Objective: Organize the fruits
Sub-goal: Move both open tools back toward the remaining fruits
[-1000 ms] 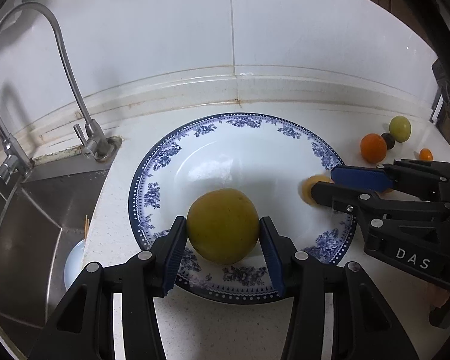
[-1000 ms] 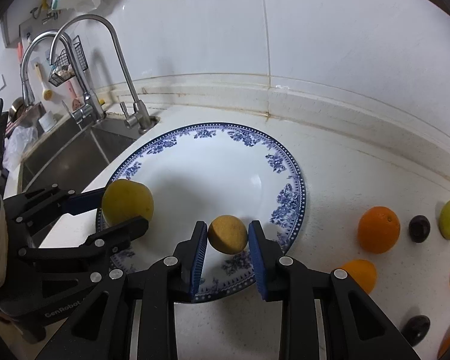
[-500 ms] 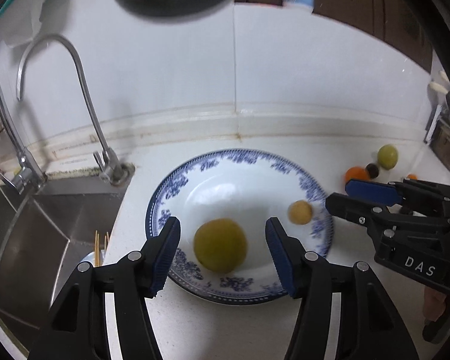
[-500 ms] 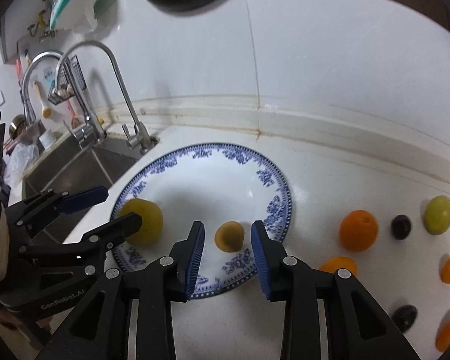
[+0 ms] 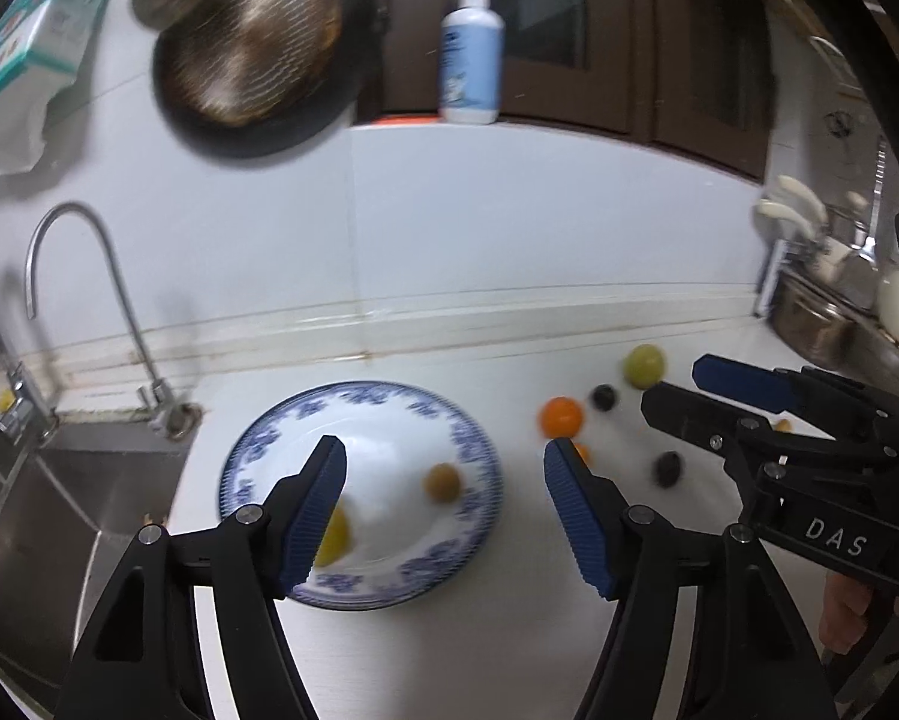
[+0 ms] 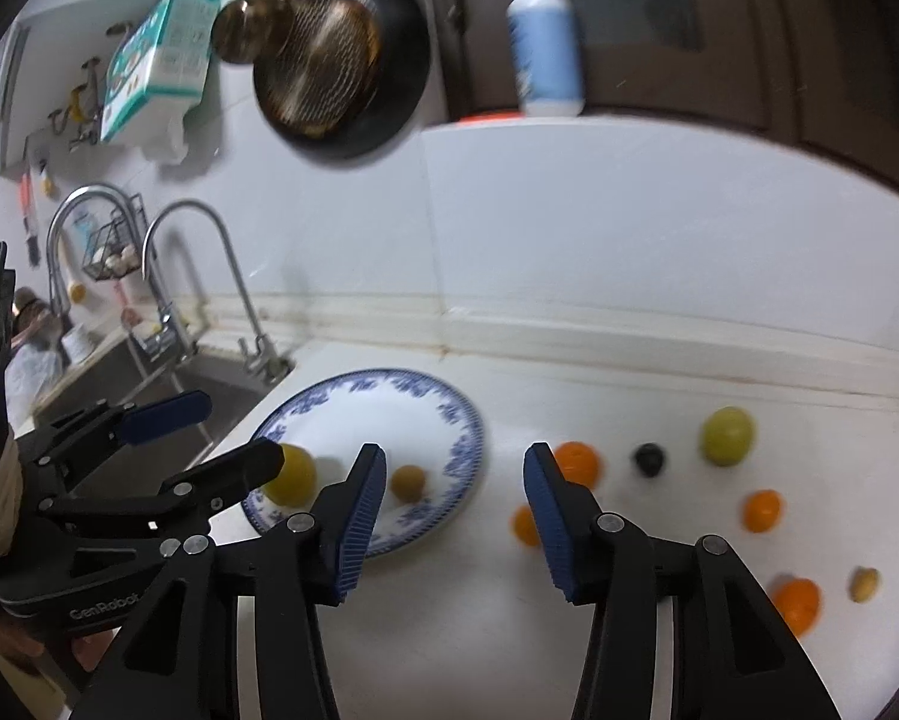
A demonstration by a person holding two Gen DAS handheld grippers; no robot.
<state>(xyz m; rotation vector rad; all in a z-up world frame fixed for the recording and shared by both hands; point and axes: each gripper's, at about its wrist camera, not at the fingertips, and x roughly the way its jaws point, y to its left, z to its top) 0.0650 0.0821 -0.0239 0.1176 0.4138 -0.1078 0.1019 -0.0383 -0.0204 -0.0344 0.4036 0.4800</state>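
Left hand-held gripper (image 5: 443,510): black plastic frame, ribbed blue pads, jaws spread, have just been opening, nothing pinched. It hangs above the plate (image 5: 473,438), a round glazed white dish with a blue floral rim, sitting on the glossy white surface (image 5: 449,660) beside the steel sink (image 5: 59,510).

Right hand-held gripper (image 6: 452,516): same build, jaws also spread and just been opening, empty. In its view the gap between the pads frames the plate's right edge and bare surface.

Fruits on the plate: a round yellow fruit (image 6: 293,474), smooth, at the plate's left side, partly behind the left pad in the left wrist view; a smaller dull tan round fruit (image 5: 443,482) nearer the middle. Neither touches a pad.

Loose on the surface right of the plate, all apart from each other: an orange (image 6: 578,462), a small orange fruit (image 6: 524,525) half hidden by the right pad, a dark round fruit (image 6: 650,459), a yellow-green round fruit (image 6: 726,436), another small orange one (image 6: 762,510), a bigger orange (image 6: 800,603) and a small tan fruit (image 6: 864,584) at the near right. Motion blur softens skin texture.

Curved chrome faucet (image 5: 77,312) stands behind the sink. Dark round pan (image 5: 251,54) hangs on the white tiled wall; plastic pump bottle (image 5: 472,54) stands on the ledge.
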